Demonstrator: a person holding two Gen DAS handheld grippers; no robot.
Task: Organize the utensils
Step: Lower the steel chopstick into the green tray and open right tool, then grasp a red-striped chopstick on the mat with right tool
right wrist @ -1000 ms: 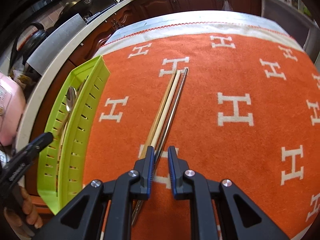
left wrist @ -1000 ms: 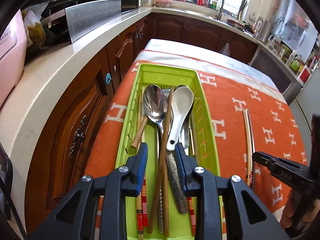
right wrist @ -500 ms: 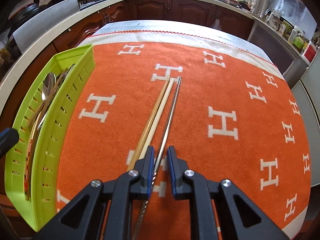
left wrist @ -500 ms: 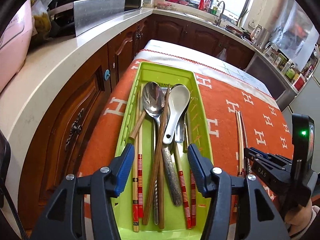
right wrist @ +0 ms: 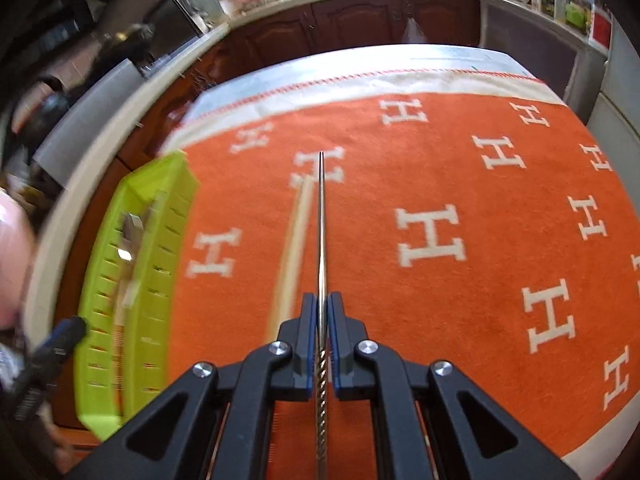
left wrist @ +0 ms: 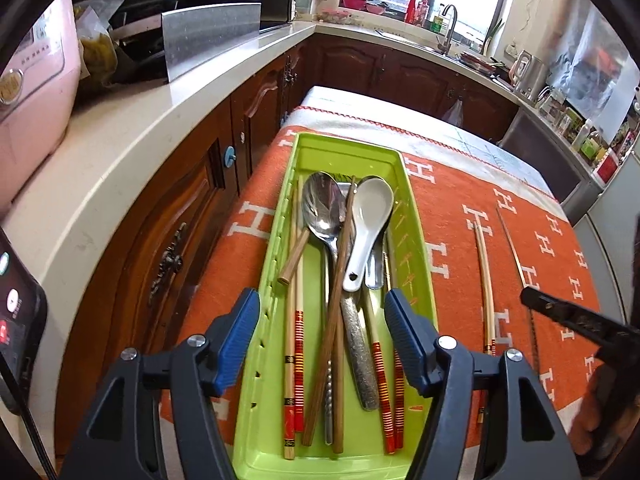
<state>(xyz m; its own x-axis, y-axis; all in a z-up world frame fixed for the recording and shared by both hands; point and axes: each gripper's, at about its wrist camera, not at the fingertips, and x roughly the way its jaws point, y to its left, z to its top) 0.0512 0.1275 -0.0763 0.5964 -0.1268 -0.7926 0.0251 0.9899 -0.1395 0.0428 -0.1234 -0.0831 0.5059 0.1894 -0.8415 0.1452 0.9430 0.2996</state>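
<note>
Utensils, left wrist view: a green tray (left wrist: 416,276) on the orange cloth (left wrist: 452,216) holds a steel spoon (left wrist: 324,208), a white ceramic spoon (left wrist: 370,216) and several wooden and red-banded chopsticks (left wrist: 298,344), all lying lengthwise.
Left tool, same view: the left tool (left wrist: 322,336) hangs over the tray's near end, jaws just opened wide, nothing between the pads.
Loose pieces, same view: a pale chopstick (left wrist: 486,276) lies on the cloth right of the tray; the metal chopstick (left wrist: 510,240) runs beside it toward the right tool (left wrist: 532,300), whose grip is hidden here.
Right wrist view: the right tool (right wrist: 322,304) has just closed and is clamped on the metal chopstick (right wrist: 321,220), which points straight ahead; the pale chopstick (right wrist: 294,240) lies just left of it on the cloth.
Only in this view: the twisted handle section sitting between the pads.
Handling, my guess: the metal stick is thin, stiff, light and slick, so the ridged handle end gives the surest hold.
Desk: covered by the cloth, tray near its left edge.
</note>
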